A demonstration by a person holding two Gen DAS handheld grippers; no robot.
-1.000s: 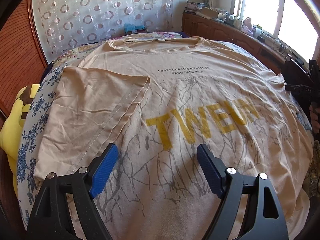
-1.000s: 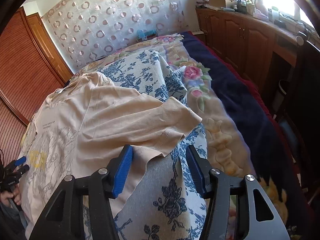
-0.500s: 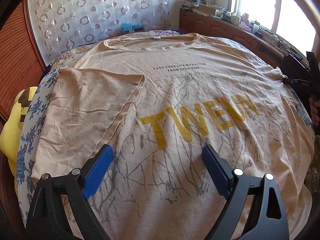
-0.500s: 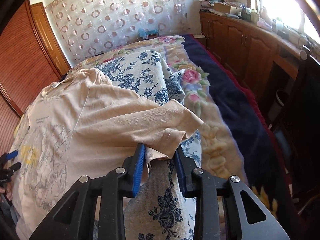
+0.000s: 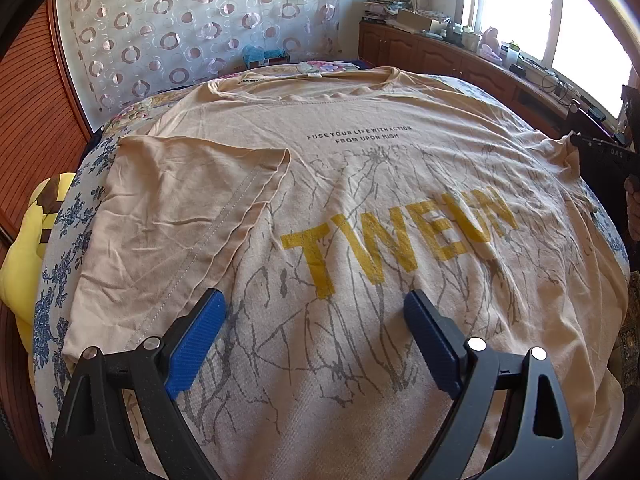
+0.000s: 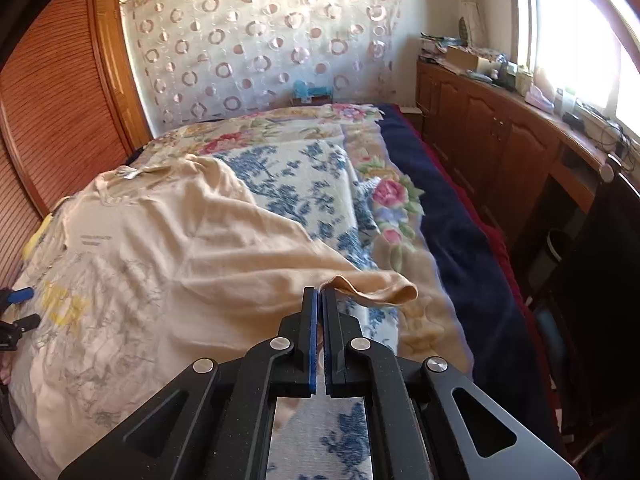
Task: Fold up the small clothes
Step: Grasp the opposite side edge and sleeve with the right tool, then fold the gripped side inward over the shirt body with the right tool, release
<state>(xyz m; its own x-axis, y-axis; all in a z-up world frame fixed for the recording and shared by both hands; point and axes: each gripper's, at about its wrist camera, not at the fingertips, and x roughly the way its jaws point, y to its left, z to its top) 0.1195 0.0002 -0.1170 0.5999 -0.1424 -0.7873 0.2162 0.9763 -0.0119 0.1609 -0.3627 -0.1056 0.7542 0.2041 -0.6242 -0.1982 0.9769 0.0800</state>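
Observation:
A beige T-shirt (image 5: pixel 360 168) with yellow letters lies face up on the bed. Its left sleeve (image 5: pixel 172 216) is folded inward over the chest. My left gripper (image 5: pixel 314 320) is open and empty, hovering over the shirt's lower front. My right gripper (image 6: pixel 319 300) is shut on the edge of the right sleeve (image 6: pixel 372 288), which is lifted slightly off the bed. The shirt body also shows in the right wrist view (image 6: pixel 152 264). The right gripper appears at the far right of the left wrist view (image 5: pixel 608 160).
The bed carries a blue floral sheet (image 6: pixel 304 184) and a dark blue blanket (image 6: pixel 460 240). A yellow plush toy (image 5: pixel 28 240) lies at the bed's left edge. Wooden cabinets (image 6: pixel 500 136) with clutter run under the window. A wooden wardrobe (image 6: pixel 60 112) stands on the left.
My right gripper has closed on the right sleeve edge and raised it a little. My left gripper has drawn back slightly over the shirt and stays open.

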